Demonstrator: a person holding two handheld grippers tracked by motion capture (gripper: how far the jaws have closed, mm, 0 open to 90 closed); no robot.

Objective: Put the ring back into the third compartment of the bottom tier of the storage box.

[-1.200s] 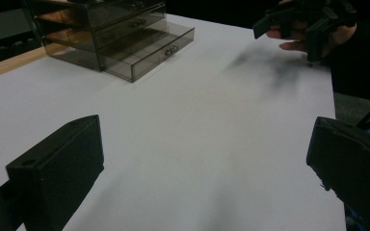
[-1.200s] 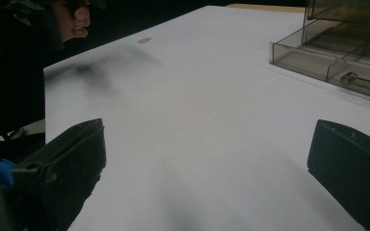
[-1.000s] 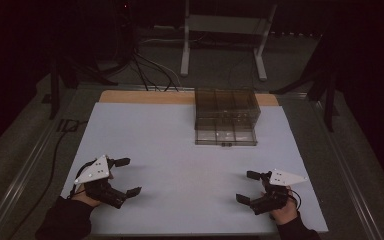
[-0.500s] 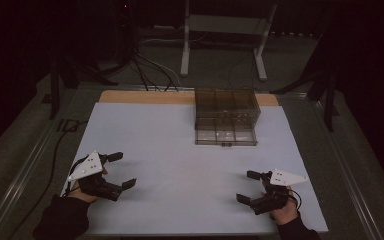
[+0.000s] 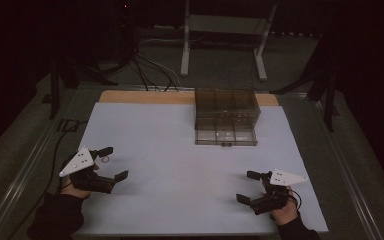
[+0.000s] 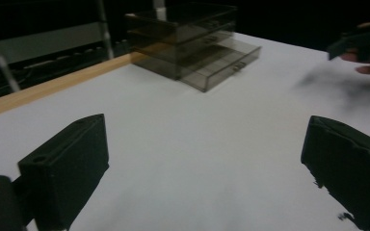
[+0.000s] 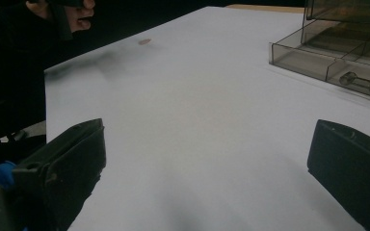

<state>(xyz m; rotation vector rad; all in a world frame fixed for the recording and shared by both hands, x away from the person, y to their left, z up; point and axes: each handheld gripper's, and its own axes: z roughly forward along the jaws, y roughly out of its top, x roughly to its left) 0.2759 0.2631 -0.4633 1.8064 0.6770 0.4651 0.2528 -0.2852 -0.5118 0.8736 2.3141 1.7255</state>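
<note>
A smoky transparent drawer unit [image 5: 226, 106] stands at the table's far middle, its bottom drawer [image 5: 225, 136] pulled out. The left gripper view has the unit [image 6: 183, 33] ahead, and the right gripper view shows the drawer [image 7: 327, 57] with its handle [image 7: 363, 83]. My left gripper [image 5: 115, 163] is open near the front left, nothing between its jaws [image 6: 207, 139]. A small brownish thing [image 5: 104, 159] lies on the table close by its far jaw, also visible as a speck [image 7: 144, 42]. My right gripper [image 5: 246, 187] stands open and empty at the front right [image 7: 207, 144].
The white table sheet [image 5: 180, 150] has a wooden strip [image 5: 145, 97] along its far edge. Cables [image 5: 145, 70] and a metal stand [image 5: 225, 45] are on the dark floor beyond. The other hand's gripper [image 6: 361, 41] shows across the table.
My left gripper has shifted a little left and farther from the person, still open. The right gripper has stayed put.
</note>
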